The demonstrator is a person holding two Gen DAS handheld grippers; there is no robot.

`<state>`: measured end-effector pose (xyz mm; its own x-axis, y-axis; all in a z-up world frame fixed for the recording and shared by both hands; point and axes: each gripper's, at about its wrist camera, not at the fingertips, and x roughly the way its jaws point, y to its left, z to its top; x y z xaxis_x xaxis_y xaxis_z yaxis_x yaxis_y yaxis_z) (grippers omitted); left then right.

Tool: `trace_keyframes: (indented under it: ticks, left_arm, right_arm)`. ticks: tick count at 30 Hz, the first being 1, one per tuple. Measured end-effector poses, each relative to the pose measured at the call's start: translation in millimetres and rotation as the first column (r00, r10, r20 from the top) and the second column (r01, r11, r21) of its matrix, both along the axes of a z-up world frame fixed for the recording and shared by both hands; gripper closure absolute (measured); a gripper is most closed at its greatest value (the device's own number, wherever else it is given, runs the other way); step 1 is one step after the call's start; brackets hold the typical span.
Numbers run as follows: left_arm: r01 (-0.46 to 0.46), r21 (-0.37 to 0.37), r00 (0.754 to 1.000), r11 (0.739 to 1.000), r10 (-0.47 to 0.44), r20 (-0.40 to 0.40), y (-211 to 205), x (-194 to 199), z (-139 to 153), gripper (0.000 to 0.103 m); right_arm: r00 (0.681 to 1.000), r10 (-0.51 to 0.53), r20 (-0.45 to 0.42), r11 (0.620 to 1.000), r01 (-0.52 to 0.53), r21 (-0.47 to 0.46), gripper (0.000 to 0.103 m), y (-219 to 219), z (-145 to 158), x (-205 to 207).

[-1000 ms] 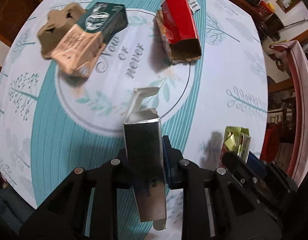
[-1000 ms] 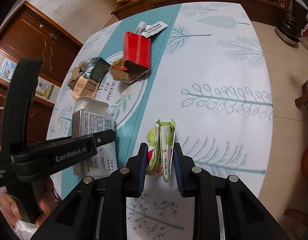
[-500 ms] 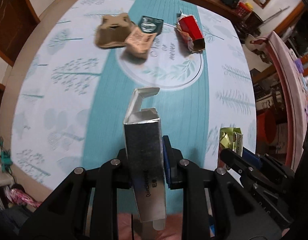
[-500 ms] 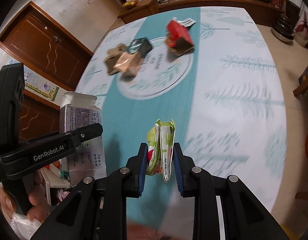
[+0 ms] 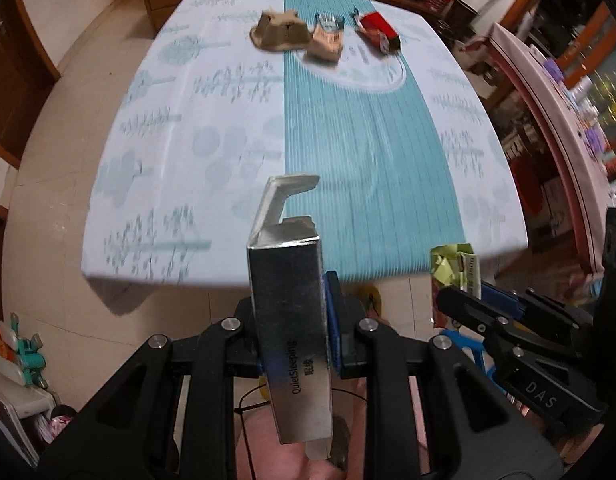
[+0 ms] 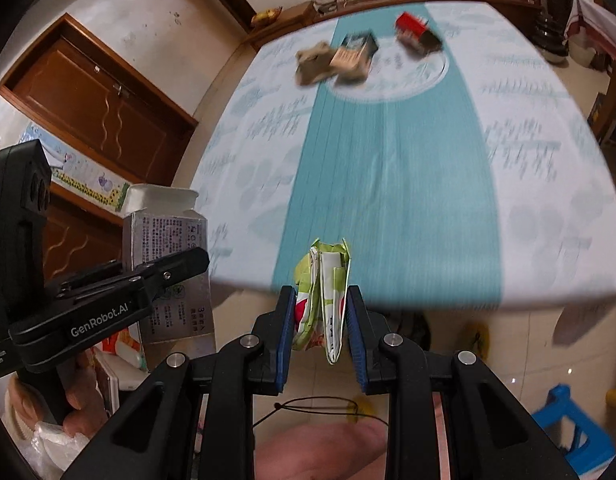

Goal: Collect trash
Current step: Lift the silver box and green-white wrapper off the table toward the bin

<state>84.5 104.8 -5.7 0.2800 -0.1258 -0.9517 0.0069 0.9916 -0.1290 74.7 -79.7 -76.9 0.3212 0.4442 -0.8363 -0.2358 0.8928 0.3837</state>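
My left gripper [image 5: 294,312] is shut on a silver carton [image 5: 292,312] with its top flap open; the carton also shows in the right wrist view [image 6: 168,272]. My right gripper [image 6: 319,316] is shut on a crumpled green and white wrapper [image 6: 325,292], which also shows in the left wrist view [image 5: 453,266]. Both grippers are held off the near edge of the table [image 5: 367,160], above the floor. On the far part of the table lie a brown egg carton [image 5: 278,32], a tan box [image 5: 325,42] and a red carton [image 5: 377,32].
The table has a white and teal cloth. A tiled floor [image 5: 60,128] lies to the left, and wooden doors [image 6: 108,100] stand beyond it. A blue stool [image 6: 575,428] stands at the lower right. Shelves and clutter stand on the right [image 5: 567,100].
Both grippers have pulled back and up from the table with their loads. The table's near edge has come into view, and the trash left on it looks farther away.
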Motion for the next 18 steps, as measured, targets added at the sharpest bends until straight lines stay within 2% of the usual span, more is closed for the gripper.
trace_keyframes:
  ticks: [3, 8, 14, 18]
  left_arm:
    - [0.017, -0.061, 0.999, 0.998, -0.019, -0.038, 13.9, -25.5, -14.9, 0.083]
    - [-0.006, -0.184, 0.993, 0.983, -0.015, -0.114, 30.3, -57.4, -47.7, 0.083]
    - [-0.007, -0.194, 0.989, 0.981, -0.022, -0.145, 31.2, -78.7, -90.7, 0.083]
    - [-0.011, -0.21, 0.987, 0.978, -0.023, -0.159, 28.6, -85.6, -136.0, 0.083]
  right_arm:
    - [0.999, 0.026, -0.039, 1.0, -0.027, -0.012, 0.078, 17.8, -12.5, -32.2]
    - [0.993, 0.057, -0.102, 0.998, -0.06, -0.026, 0.078, 34.0, -35.4, -68.3]
    - [0.98, 0.054, -0.192, 0.997, -0.063, -0.045, 0.078, 41.7, -84.3, -85.2]
    - [0.969, 0.018, -0.247, 0.999, -0.03, -0.043, 0.078, 38.0, -133.9, -75.7]
